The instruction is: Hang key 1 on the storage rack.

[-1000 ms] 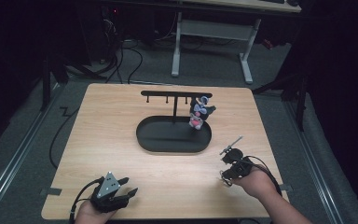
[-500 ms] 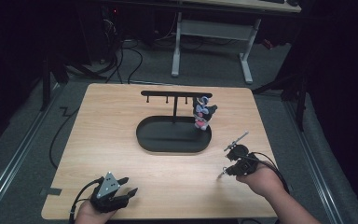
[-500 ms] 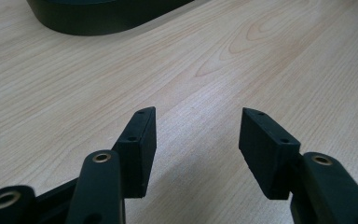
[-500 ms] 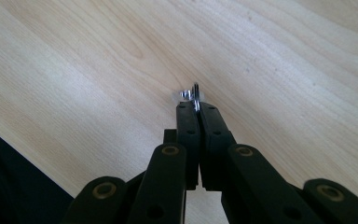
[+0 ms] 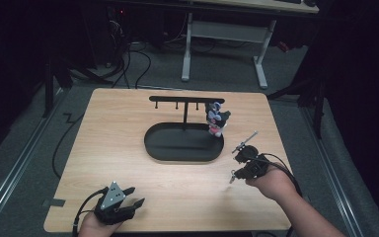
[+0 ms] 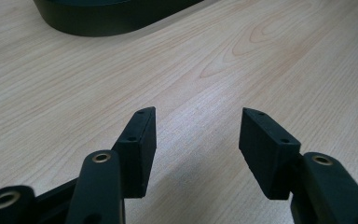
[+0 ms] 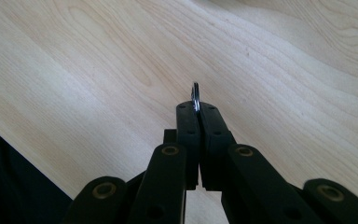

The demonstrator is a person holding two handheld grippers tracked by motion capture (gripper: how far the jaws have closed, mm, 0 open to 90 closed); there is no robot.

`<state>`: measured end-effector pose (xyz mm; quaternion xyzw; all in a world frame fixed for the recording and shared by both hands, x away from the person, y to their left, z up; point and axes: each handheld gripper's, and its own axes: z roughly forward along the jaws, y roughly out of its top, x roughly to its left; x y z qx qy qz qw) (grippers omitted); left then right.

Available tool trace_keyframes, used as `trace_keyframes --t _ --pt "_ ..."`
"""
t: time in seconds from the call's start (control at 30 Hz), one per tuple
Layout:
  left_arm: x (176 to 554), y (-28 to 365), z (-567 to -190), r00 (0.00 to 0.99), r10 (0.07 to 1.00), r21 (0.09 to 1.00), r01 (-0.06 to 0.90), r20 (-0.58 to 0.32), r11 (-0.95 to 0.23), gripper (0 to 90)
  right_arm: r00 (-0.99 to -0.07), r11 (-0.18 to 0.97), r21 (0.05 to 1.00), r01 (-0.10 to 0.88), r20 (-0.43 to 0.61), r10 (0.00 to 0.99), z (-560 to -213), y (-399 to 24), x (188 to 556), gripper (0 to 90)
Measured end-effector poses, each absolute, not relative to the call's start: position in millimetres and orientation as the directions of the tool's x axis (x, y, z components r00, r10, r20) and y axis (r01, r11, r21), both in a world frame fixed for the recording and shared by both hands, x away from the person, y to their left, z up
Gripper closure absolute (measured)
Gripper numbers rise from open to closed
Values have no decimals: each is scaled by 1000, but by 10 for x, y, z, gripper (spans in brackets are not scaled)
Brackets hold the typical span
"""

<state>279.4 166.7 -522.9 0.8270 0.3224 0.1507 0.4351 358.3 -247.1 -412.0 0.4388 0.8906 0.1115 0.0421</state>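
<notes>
Key ring (image 7: 196, 97), thin metal loop, sits pinched edge-on at the very tips of the right gripper (image 7: 196, 108), jaws pressed together on it, off the right end of the black oval tray (image 5: 154, 148), above bare table (image 5: 118, 128). Hook rack (image 5: 186, 99) rises from the tray's back, a small charm figure (image 5: 216, 119) hanging at its right end. Left gripper (image 6: 196, 133) spread, nothing between, near-left of the tray, low over the wood. Risk: grip is only on the ring's edge, so it could twist or slip out if tilted or bumped against a hook. Judged also: ring plane may miss the peg.
</notes>
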Motion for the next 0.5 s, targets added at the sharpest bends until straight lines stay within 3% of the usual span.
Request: trace_keyframes --t 0.5 --pt "2794 1707 -5213 742 670 823 404 -38 -400 468 -628 605 238 760 27 778 -3977 -2327 3743 888"
